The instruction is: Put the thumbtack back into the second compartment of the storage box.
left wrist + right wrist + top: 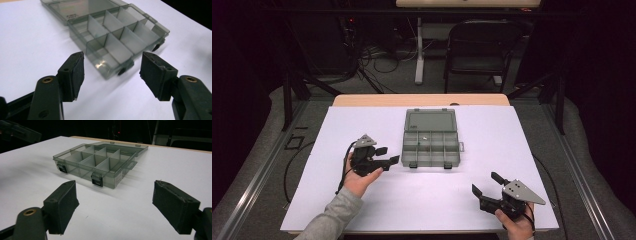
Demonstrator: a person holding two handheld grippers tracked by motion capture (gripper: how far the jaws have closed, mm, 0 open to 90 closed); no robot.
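Organizer box (431, 145): open on the white sheet (362, 210), lid (430, 121) laid flat behind the tray, so every compartment can be reached from above.
Small part (424, 138): one tiny pale piece lies in a back compartment; too small to say what it is.
Left gripper (388, 155): jaws stand wide apart, nothing between them. The near left corner of the box is just ahead of its tips, probably so the hand can approach the tray or its latch (121, 71).
Right gripper (488, 184): jaws also wide apart and empty, resting low on the sheet. The box lies well ahead of it; I judge this hand is only waiting.
Front latches (97, 180): both hang open on the side facing the grippers.
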